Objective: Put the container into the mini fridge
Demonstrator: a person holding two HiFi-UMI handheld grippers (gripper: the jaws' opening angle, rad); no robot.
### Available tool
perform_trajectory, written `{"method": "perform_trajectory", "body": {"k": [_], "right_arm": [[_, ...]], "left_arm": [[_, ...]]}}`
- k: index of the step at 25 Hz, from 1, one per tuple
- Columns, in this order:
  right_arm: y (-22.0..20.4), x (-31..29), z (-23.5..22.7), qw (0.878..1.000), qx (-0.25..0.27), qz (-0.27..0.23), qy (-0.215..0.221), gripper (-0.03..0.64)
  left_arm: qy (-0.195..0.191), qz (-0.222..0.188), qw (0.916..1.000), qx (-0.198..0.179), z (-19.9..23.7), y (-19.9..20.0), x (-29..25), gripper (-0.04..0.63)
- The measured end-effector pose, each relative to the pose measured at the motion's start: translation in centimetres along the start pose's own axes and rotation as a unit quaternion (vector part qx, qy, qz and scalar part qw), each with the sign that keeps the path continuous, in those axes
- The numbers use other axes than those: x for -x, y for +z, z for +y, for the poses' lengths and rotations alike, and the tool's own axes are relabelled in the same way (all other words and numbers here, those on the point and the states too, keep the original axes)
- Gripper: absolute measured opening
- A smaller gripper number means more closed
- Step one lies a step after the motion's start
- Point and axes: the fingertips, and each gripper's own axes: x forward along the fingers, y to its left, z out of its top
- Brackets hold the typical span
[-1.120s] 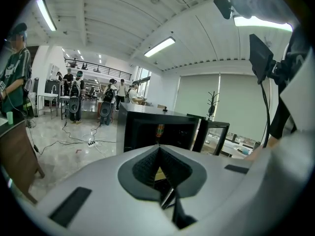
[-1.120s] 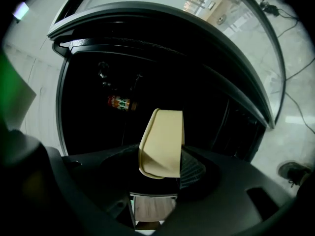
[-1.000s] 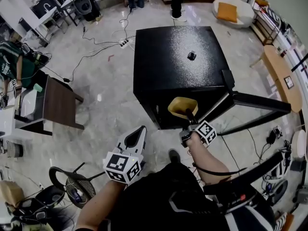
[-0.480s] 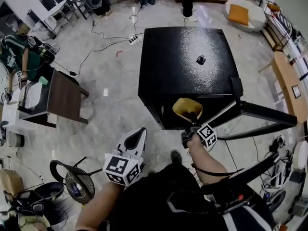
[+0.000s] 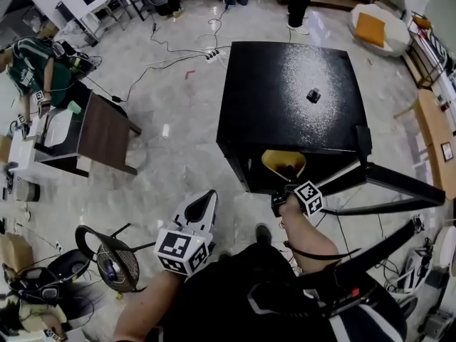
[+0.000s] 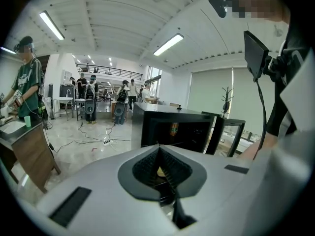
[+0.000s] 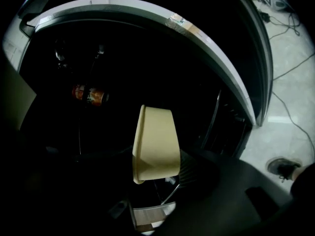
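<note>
I noted the right gripper, jaws just tightened, pinching the container by its wall at the fridge mouth, 12 o'clock of me; judged light, thin, crushable, best held gently there; left gripper closed on nothing.

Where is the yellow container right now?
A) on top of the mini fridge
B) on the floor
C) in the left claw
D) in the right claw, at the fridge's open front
D: the right claw, jaws just closed slightly further, grips the container at the open front of the mini fridge.
</note>
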Motion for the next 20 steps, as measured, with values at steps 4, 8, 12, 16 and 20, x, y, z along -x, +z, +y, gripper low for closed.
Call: {"method": "perform_trajectory", "body": {"k": [4, 8, 12, 16, 20], "right_arm": [[0.4, -0.8, -0.3, 1.000, 0.009, -0.001, -0.019, 0.213], [0.8, -1.7, -0.2, 0.999, 0.018, -0.005, -0.027, 0.229], [0.8, -2.6, -0.1, 0.998, 0.049, 0.005, -0.045, 0.254], [1.2, -3.0, 0.1, 0.991, 0.113, 0.012, -0.068, 0.279], [1.5, -2.9, 0.0, 0.981, 0.170, 0.016, -0.091, 0.303]], "left_arm": [[0.005, 0.002, 1.0000, -0.003, -0.2, -0.4, 0.1, 0.008], [0.014, 0.002, 0.9999, -0.004, 0.0, -0.3, 0.5, 0.009], [0.024, 0.006, 0.9997, -0.002, 0.2, -0.6, 1.1, 0.009], [0.032, 0.008, 0.9994, 0.001, 0.5, -0.9, 1.6, 0.009], [0.040, 0.007, 0.9992, 0.005, 0.9, -0.9, 2.1, 0.009]]}}
